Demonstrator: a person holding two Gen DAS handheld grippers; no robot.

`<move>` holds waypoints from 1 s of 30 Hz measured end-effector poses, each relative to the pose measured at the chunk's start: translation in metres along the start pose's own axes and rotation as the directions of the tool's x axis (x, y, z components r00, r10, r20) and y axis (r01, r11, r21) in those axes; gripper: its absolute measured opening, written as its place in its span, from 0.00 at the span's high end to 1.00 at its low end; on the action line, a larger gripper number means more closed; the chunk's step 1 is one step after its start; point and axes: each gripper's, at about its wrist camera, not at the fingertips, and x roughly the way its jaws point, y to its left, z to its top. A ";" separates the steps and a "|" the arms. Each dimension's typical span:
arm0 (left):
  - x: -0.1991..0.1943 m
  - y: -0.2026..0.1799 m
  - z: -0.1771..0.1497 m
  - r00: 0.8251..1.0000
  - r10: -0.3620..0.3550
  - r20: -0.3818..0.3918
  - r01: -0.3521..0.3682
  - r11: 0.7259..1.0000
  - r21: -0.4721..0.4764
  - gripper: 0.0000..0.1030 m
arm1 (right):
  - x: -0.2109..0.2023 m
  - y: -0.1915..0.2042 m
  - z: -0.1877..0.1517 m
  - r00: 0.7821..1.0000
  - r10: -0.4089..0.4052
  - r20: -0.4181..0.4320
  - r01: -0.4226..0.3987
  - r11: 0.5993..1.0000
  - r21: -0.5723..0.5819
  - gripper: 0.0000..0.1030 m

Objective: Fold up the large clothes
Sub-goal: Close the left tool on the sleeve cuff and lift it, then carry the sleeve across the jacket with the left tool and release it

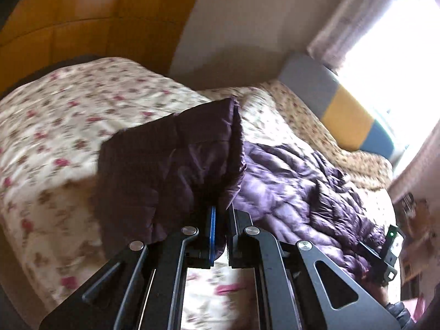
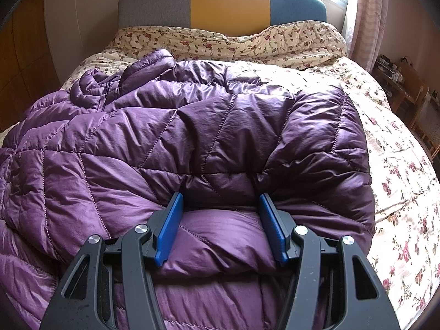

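Observation:
A purple quilted puffer jacket [image 2: 192, 126] lies spread on a floral bedspread [image 2: 398, 165]. My right gripper [image 2: 221, 200] is open, its blue pads [image 2: 169, 228] pressed onto a puffy fold of the jacket at its near edge. My left gripper [image 1: 221, 211] is shut on a part of the jacket [image 1: 170, 159] and holds it lifted above the bed, the cloth hanging over the fingers. The rest of the jacket [image 1: 302, 187] lies on the bed to the right in the left wrist view, where the right gripper [image 1: 385, 255] also shows at the far right.
A headboard [image 2: 228, 0] in grey, yellow and blue stands at the far end of the bed. A bright window with curtains [image 2: 368, 13] is at the right. A wooden wardrobe [image 1: 96, 13] stands on the left. Cluttered furniture [image 2: 398, 82] stands right of the bed.

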 end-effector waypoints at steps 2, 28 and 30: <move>0.011 -0.019 -0.001 1.000 -0.026 -0.012 0.027 0.999 0.026 0.95 | 0.000 0.000 0.000 1.000 0.001 0.000 -0.001 1.000 0.000 0.45; 0.140 -0.236 -0.032 0.842 -0.435 -0.319 0.494 0.859 0.133 0.95 | 0.000 0.001 0.002 0.999 0.034 0.000 -0.034 0.999 0.021 0.44; 0.147 -0.247 -0.037 0.823 -0.455 -0.339 0.519 0.845 0.127 0.95 | 0.001 0.002 0.003 0.999 0.038 0.000 -0.038 0.999 0.025 0.44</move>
